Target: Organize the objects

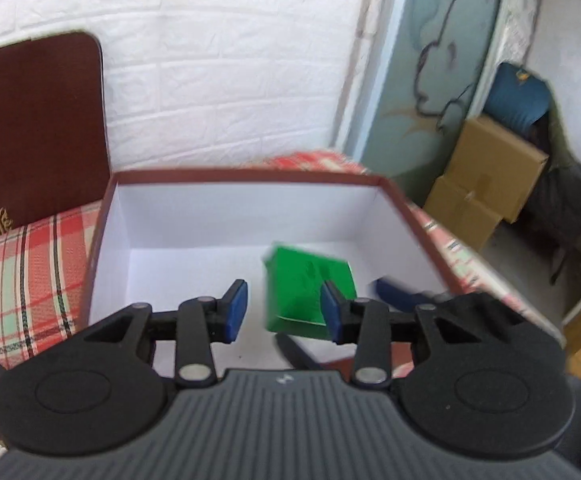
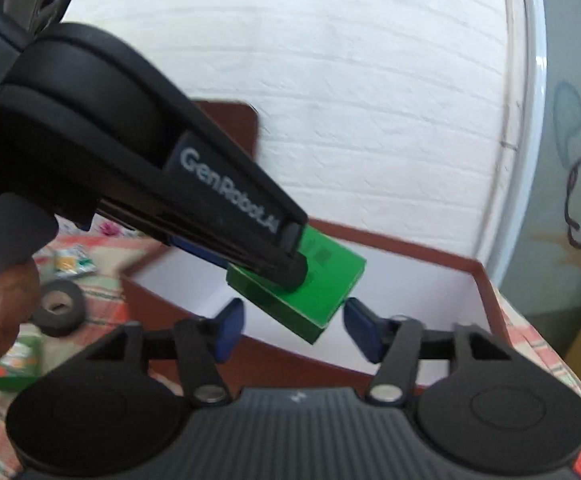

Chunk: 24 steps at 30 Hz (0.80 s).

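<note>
A green box is in mid-air over the white inside of a brown-rimmed open box, tilted and blurred. My left gripper is open above the open box, with the green box just beyond its right pad and not held. In the right wrist view the green box sits under the tip of the left gripper's body, above the open box. My right gripper is open and empty, just below the green box at the open box's near rim.
A checked cloth covers the table. A roll of black tape and small green packets lie left of the box. A brown board leans on the white brick wall. Cardboard boxes stand on the floor at right.
</note>
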Available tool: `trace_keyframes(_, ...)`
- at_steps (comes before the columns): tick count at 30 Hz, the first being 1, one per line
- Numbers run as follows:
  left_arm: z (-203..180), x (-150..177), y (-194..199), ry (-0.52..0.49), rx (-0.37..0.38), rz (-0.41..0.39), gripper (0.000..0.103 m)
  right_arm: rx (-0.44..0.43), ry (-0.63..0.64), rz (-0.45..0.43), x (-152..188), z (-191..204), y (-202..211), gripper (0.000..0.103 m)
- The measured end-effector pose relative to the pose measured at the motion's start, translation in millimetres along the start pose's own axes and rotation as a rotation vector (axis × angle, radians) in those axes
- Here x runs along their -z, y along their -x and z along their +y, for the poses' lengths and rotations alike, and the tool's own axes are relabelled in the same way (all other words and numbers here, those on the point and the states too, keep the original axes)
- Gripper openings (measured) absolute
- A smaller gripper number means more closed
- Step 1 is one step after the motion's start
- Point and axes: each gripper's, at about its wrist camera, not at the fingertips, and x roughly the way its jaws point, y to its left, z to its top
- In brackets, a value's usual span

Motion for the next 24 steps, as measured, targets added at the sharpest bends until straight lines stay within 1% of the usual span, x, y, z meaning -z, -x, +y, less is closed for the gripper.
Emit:
trace_keyframes(1,2,4,-2,0.009,-0.02,0.009,0.043,0.017,-0.02,0.001,2,-8,-4,0.072)
trace_keyframes(3,13,11,10,0.048,-0.008,-0.013,0.046,0.018,-0.054,0.01,1,-18,-5,0.072)
trace_keyframes(4,19,14,20,0.065,-0.013,-0.03,0.046,0.006,-0.067,0.007,2,-21,-3,0.072)
trace_keyframes(8,52,35,71,0.104,-0.054,-0.106,0.046,-0.012,-0.096,0.003,2,-16,0,0.071)
trace_keyframes(11,78,60,105,0.11,-0.123,-0.13,0.046,-0.074,-0.115,0.012,0,-4,9,0.071)
trace_keyframes(14,107,89,127,0.145,-0.17,-0.119,0.046,-0.114,-0.103,0.028,-6,19,11,0.071)
trace_keyframes(16,124,112,141,0.165,-0.205,-0.108,0.046,-0.125,-0.083,0.033,-3,38,14,0.073)
trace_keyframes(17,126,117,138,0.169,-0.225,-0.1,0.046,-0.135,-0.075,0.042,-1,47,17,0.072)
trace_keyframes(20,149,145,149,0.2,-0.268,-0.07,0.046,-0.171,-0.068,0.089,9,70,12,0.072)
trace_keyframes(24,174,172,154,0.254,-0.336,-0.037,0.046,-0.217,-0.072,0.17,25,93,6,0.072)
